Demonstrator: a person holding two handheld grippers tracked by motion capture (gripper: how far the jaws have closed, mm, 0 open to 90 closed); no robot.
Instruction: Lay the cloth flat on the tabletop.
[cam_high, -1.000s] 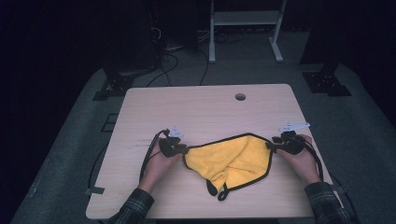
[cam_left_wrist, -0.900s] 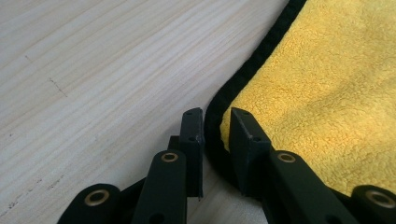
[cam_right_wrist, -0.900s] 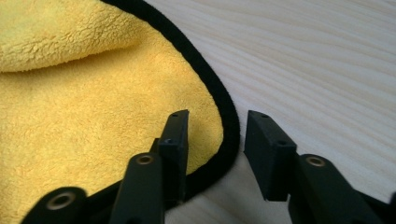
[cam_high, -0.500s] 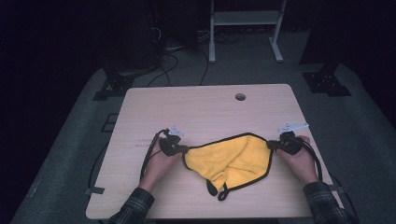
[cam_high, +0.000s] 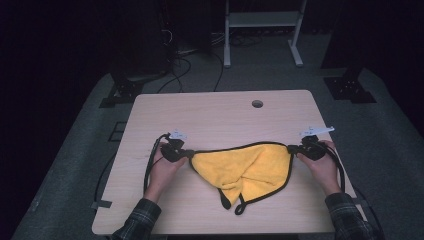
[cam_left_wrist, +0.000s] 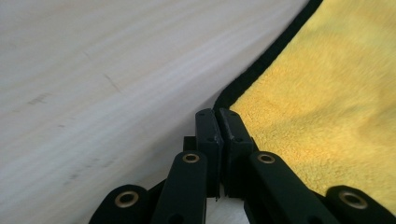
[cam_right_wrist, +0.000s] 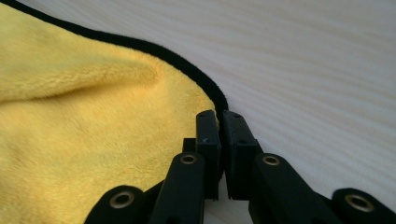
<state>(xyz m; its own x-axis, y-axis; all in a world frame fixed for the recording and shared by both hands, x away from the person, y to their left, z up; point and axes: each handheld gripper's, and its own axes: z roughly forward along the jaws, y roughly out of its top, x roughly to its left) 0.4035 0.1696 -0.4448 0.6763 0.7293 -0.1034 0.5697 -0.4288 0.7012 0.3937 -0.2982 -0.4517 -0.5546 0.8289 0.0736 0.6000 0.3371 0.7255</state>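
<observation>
One yellow cloth (cam_high: 243, 167) on table (cam_high: 215, 117), two hand-held grippers, left (cam_high: 186, 154) and right (cam_high: 292, 149), each clamped on a corner

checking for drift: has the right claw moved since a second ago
No. In the high view the right claw sits at the same spot relative to the table's hole and right edge, clamped on the yellow cloth corner.

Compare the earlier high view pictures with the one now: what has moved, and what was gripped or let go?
Hardly anything has moved. The left gripper and right gripper stay shut on opposite corners of the yellow fleece cloth with black trim, stretched between them on the pale wooden table. Nothing was released or newly gripped.
</observation>
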